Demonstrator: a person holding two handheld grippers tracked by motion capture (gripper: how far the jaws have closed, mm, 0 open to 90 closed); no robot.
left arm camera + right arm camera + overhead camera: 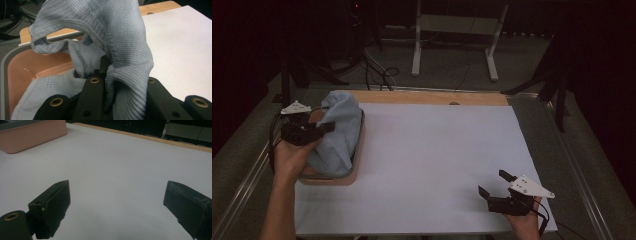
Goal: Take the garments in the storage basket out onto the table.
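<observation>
At the left edge of the desk [427,165] we see a pink bin [357,160] with a grey rim, standing near the far left corner on the white sheet that covers the desk top. A light grey-blue knitted garment [337,132] lies heaped in the bin and rises above its rim. Our left gripper [319,129] reaches into that heap from the left edge, the hand beneath it resting against the bin's near end. In the left gripper view the jaws are closed on a fold of the garment [125,62], which is pinched between them and drapes up and over them; part of the bin's pink inner wall [32,72] shows to the left, with more of the fabric lying inside.

The middle of the desk is plain white sheet, with a strip of bare wood along the far edge.

Near the right near corner our right gripper [496,183] hangs just above the sheet, well apart from the bin. In the right gripper view [116,205] its jaws stand wide apart with nothing between them, and the bin's outer wall [32,135] shows far off.
</observation>
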